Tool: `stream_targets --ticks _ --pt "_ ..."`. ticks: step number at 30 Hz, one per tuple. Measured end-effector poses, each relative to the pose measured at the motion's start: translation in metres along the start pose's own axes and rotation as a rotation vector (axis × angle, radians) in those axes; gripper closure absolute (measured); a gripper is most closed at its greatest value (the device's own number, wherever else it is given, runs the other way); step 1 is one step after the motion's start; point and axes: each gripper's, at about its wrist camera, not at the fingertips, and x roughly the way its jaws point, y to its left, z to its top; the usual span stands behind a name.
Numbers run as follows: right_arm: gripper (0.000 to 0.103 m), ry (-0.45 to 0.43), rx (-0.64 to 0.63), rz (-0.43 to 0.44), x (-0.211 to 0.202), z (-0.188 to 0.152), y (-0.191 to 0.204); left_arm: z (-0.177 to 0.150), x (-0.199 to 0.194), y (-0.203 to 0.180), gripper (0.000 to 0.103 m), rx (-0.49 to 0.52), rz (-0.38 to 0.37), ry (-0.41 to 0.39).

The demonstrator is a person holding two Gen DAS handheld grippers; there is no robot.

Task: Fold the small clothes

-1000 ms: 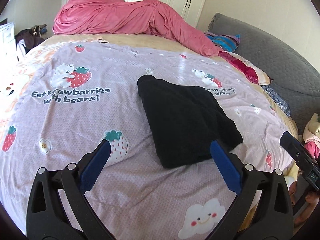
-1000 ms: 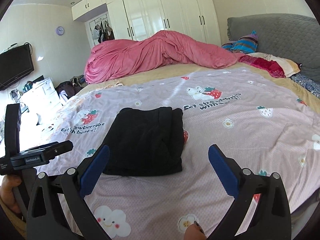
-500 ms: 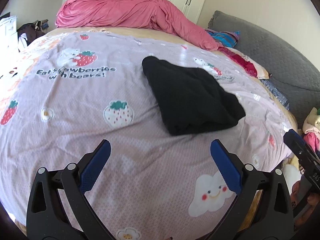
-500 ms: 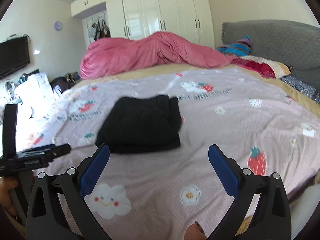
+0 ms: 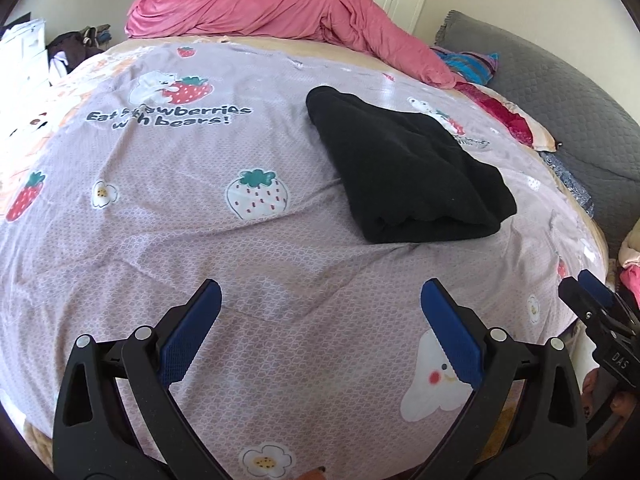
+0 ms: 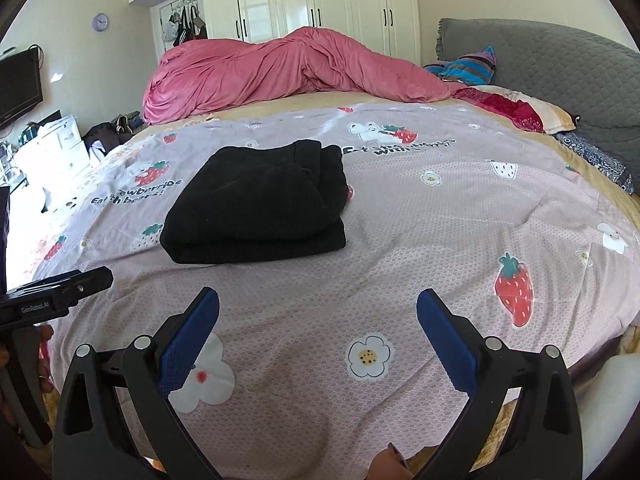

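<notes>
A black garment [image 5: 404, 168] lies folded into a thick rectangle on the lilac strawberry-print bedspread [image 5: 200, 208]; the right wrist view shows the black garment [image 6: 260, 204] with its stacked layers facing me. My left gripper [image 5: 320, 292] is open and holds nothing, hovering over the bedspread well short of the garment. My right gripper [image 6: 318, 300] is also open with nothing in it, near the bed's front edge, apart from the garment. Part of the other gripper [image 5: 600, 320] shows at the right edge, and the left one [image 6: 52, 300] at the left edge.
A pink duvet [image 6: 288, 68] is heaped at the far side of the bed. Pillows [image 6: 516, 108] and a grey headboard [image 6: 560, 64] lie to the right. White wardrobes [image 6: 320, 0], a television [image 6: 18, 84] and clutter [image 6: 48, 148] stand beyond the bed.
Both grippers have drawn back from the folded black garment toward the bed's near edge. The garment now lies farther from the fingers; it has not changed shape.
</notes>
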Motion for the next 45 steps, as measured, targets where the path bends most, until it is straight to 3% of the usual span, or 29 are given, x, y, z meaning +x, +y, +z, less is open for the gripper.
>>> stream_targets --ticks 45 --pt "0.004 0.015 -0.005 0.007 0.0001 0.0027 0.0046 0.0034 -0.0026 -0.0057 0.009 0.039 0.027 0.019"
